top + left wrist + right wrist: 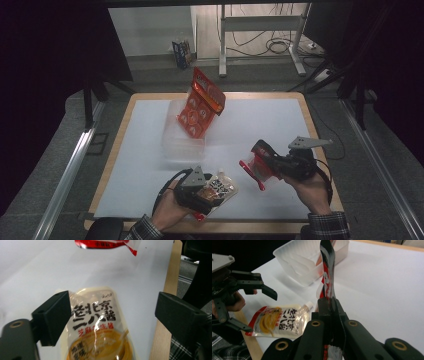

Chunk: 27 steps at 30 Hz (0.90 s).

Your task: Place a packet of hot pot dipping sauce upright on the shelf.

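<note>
A cream sauce pouch (222, 189) with black characters lies flat on the white table top near the front edge. My left gripper (212, 193) hovers over it, open. In the left gripper view the pouch (100, 325) lies between the wide-apart jaws; the left pad sits at its edge and the right pad stands well clear. My right gripper (263, 161) is shut on a red-and-white packet (256, 169) and holds it off the table. In the right gripper view that packet (327, 277) stands edge-on above the closed jaws of my right gripper (329, 302).
A clear plastic container (182, 142) sits at the middle left of the white table (260, 120), with an orange-red packet (201, 102) leaning upright in it. The wooden table edge (327, 165) runs close by my right hand. A desk frame and cables stand beyond the table.
</note>
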### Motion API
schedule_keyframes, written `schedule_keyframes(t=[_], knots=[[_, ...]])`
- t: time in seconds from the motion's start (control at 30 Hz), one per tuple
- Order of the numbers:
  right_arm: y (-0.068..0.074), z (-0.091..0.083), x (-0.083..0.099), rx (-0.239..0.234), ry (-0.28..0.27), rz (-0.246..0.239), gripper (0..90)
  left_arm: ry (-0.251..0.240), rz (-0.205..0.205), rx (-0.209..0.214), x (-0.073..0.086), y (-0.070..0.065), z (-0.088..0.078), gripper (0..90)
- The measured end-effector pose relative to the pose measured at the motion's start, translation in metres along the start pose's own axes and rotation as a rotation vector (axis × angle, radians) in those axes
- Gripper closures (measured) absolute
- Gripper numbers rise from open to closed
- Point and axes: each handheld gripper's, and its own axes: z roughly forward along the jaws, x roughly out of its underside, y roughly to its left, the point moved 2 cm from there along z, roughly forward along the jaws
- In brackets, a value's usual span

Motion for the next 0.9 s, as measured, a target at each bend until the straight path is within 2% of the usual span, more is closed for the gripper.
schedule_keyframes(t=[0.23, 0.47, 0.7, 0.83, 0.9], knots=[[-0.002, 0.01, -0.016, -0.017, -0.018, -0.018, 88.4, -0.021, -0.028, -0.036, 0.012, 0.006, -0.018, 7.2], [-0.002, 0.024, -0.035, -0.042, -0.033, -0.029, 88.4, -0.03, -0.056, -0.118, 0.027, 0.016, -0.04, 4.5], [0.0, 0.04, -0.056, -0.059, -0.043, -0.05, 88.3, 0.01, -0.047, -0.186, 0.037, 0.017, -0.051, 2.0], [0.002, 0.048, -0.066, -0.068, -0.047, -0.064, 88.3, 0.015, -0.04, -0.194, 0.041, 0.016, -0.052, 1.8], [0.003, 0.057, -0.078, -0.078, -0.055, -0.074, 88.3, 0.027, -0.019, -0.229, 0.046, 0.016, -0.052, 1.9]])
